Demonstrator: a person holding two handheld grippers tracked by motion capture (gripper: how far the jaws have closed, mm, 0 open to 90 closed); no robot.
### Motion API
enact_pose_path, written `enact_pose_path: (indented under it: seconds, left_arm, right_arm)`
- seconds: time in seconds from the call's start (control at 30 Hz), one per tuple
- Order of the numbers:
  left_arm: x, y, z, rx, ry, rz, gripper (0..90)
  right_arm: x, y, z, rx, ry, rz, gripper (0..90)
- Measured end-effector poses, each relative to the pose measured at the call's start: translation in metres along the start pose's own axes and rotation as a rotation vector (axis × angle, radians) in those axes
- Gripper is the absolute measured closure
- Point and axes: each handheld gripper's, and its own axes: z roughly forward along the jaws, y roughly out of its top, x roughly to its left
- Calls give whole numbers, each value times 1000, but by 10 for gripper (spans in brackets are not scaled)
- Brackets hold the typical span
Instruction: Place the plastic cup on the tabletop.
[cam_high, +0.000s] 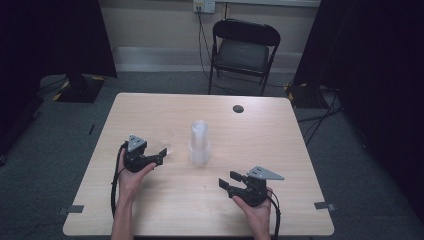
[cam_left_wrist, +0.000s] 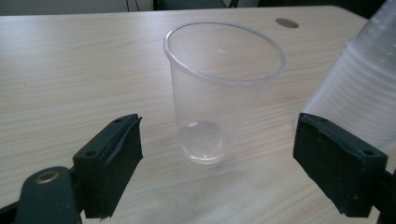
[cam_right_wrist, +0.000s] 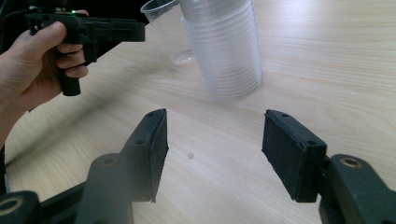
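We note a single clear plastic cup (cam_left_wrist: 222, 91), thin-walled, tapered, upright on the pale wood-grain bench (cam_high: 150, 210), just beside a ribbed inverted cup stack (cam_high: 199, 143), left hand-held gripper (cam_left_wrist: 217, 163) spread before the cup, right hand-held gripper (cam_right_wrist: 215, 154) spread, nothing between.

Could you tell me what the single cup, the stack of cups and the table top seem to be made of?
Single cup: clear thin plastic, glossy; the table shows through it.
Stack of cups: likely the same plastic, cloudier where walls overlap.
Table top: pale wood-grain, probably matte laminate.
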Motion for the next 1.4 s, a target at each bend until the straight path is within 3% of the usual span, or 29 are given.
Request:
enact_pose_path:
  seconds: [0.1,0.17,0.23,0.3,0.4,0.47,0.67,0.77,0.93,1.0,1.07,1.17,1.23,1.33,1.4]
  left_arm:
    - [-3,-4,-9,-16,-17,-6,158]
    - [-5,-5,-13,4,-37,0,158]
    - [-9,-8,-19,0,-30,22,166]
    - [-13,-13,-23,3,-43,0,166]
    - [-18,-21,-30,16,-8,9,189]
    - [-21,-24,-34,16,-45,-6,182]
    - [-29,-37,-45,-1,-55,21,157]
    - [-36,-47,-50,-3,-76,56,155]
    - [-44,-63,-61,-15,-100,58,157]
    - [-43,-67,-65,4,-95,67,158]
    - [-41,-72,-70,-1,-83,45,162]
    - [-39,-78,-79,-13,-114,36,163]
    - [-39,-82,-83,-12,-93,27,163]
    - [-39,-85,-86,-28,-99,10,165]
    - [-38,-85,-88,-26,-88,20,165]
  right_arm:
    - [-1,-1,-1,1,-3,1,408]
    - [-2,-2,-1,2,-7,3,407]
    - [-3,-3,-2,3,-8,4,407]
    - [-3,-3,-2,3,-11,5,407]
    - [-2,-3,-4,2,-17,1,405]
    - [-3,-3,-4,8,-21,-4,405]
    - [-5,-6,-5,20,-41,-11,405]
    - [-5,-8,-6,24,-44,-7,404]
    - [-6,-9,-7,29,-49,-9,403]
    - [-6,-9,-8,32,-52,-12,401]
    - [-7,-10,-8,31,-57,-17,402]
    - [-9,-12,-10,34,-65,-12,400]
    - [-10,-13,-10,34,-73,-15,387]
    - [-12,-14,-10,40,-91,-11,363]
    - [-13,-14,-9,45,-111,-21,344]
